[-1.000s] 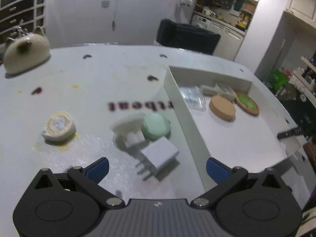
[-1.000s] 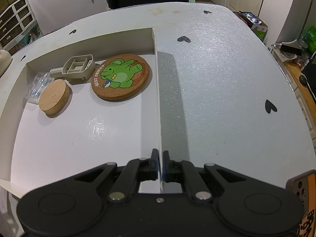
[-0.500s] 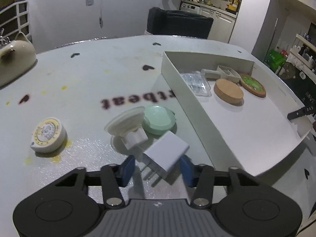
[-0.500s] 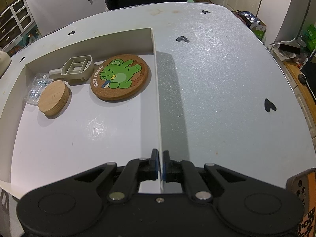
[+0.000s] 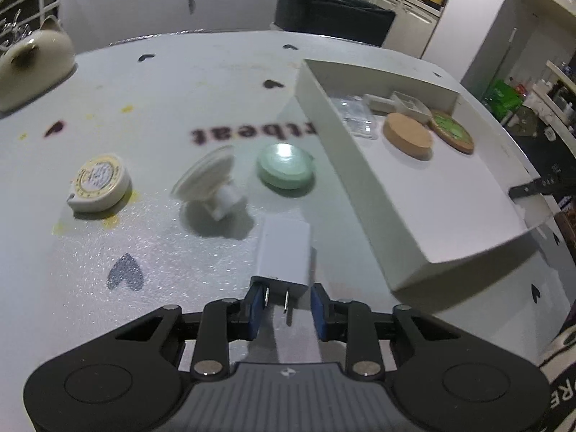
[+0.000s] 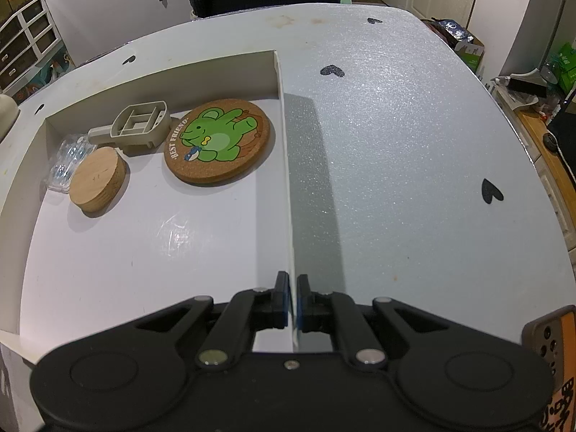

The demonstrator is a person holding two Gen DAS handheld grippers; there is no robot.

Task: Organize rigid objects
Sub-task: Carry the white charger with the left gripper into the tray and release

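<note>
Left hand-held gripper (image 5: 282,306) closed down on the prong end of a white plug adapter (image 5: 284,253), blue pads (image 5: 255,306) at either side of its base, two metal prongs pointing back between them. Adapter seemingly just off the grey glittery surface (image 5: 162,244), though contact hard to judge. Right hand-held gripper (image 6: 292,302) pinched narrow on the right wall of a shallow white box (image 6: 284,165), steadying it.

Step in hand, by the look of it: carrying the adapter toward the box. Next move likely calls for lifting clear of the box's near wall, then releasing on bare floor short of the round wooden lid (image 6: 98,178), frog coaster (image 6: 217,140), beige holder (image 6: 138,126) and clear packet (image 6: 66,158).

Adapter: small, smooth, boxy, rigid. Waiting outside, near it: mint disc (image 5: 287,165), tilted suction cup (image 5: 208,183), round tape measure (image 5: 99,181).
</note>
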